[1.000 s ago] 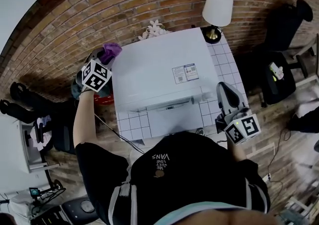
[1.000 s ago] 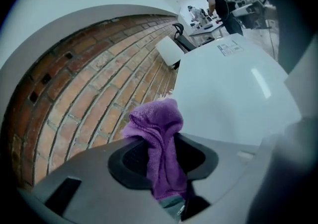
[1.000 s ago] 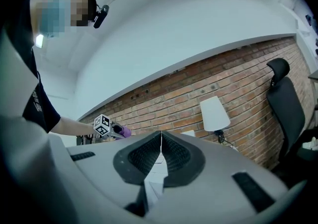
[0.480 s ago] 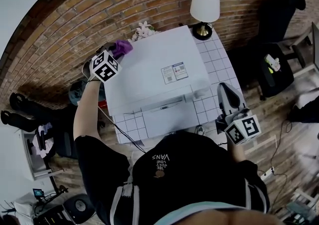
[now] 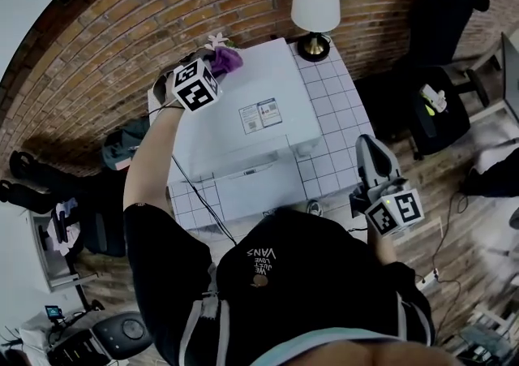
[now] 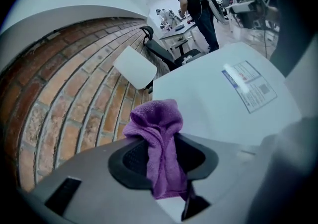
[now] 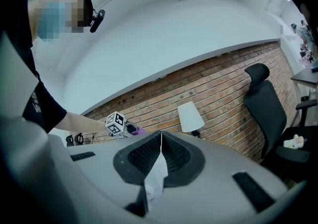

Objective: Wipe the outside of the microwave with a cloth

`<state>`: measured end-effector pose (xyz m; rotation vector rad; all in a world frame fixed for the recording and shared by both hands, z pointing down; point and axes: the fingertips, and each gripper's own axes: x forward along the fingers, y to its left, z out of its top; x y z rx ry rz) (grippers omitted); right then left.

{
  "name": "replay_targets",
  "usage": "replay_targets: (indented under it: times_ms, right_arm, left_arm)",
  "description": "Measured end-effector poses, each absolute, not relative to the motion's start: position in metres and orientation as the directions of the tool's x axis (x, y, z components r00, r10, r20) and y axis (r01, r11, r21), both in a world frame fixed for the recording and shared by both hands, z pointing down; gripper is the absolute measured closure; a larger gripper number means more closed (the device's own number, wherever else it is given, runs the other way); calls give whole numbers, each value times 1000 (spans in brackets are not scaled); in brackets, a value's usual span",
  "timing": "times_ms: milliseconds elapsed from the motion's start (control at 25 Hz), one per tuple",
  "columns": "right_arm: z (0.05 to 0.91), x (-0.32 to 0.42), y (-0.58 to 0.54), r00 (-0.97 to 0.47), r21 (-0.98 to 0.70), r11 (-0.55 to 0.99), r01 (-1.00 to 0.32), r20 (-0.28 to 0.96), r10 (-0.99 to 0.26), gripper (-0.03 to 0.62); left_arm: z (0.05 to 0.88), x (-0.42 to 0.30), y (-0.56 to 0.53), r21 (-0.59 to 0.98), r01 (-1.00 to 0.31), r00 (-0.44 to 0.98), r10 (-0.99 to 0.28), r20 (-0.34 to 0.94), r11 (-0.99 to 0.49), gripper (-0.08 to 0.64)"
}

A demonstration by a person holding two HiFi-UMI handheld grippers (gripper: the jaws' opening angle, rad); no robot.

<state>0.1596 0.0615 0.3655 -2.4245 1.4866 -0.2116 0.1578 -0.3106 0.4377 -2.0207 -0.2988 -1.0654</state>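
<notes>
The white microwave (image 5: pixel 243 125) stands on a tiled table, its door side towards me. My left gripper (image 5: pixel 212 68) is at the microwave's back left top corner, shut on a purple cloth (image 5: pixel 226 58). In the left gripper view the cloth (image 6: pixel 158 143) hangs bunched between the jaws, against the microwave's white top (image 6: pixel 208 104) with its label. My right gripper (image 5: pixel 366 145) hovers off the table's right side, apart from the microwave, shut with nothing in it. In the right gripper view the jaws of the right gripper (image 7: pixel 160 144) meet, and the left gripper's cube (image 7: pixel 115 122) shows far off.
A white-shaded lamp (image 5: pixel 315 1) stands on the tiled table (image 5: pixel 328 92) at the back right, against a brick wall (image 5: pixel 130 40). A cable (image 5: pixel 203 202) runs off the table's front left. Black office chairs (image 5: pixel 438 109) stand to the right; bags lie on the floor at left.
My left gripper has carried the cloth from the microwave's left side up and along to its back left top corner. The right gripper has hardly moved.
</notes>
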Motion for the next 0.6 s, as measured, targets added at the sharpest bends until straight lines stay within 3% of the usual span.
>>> replay_targets:
  times_ms: [600]
  right_arm:
    - [367, 188, 121, 516, -320, -482, -815, -23, -857, 589]
  left_arm:
    - [440, 252, -219, -558, 615, 600, -129, 790, -557, 419]
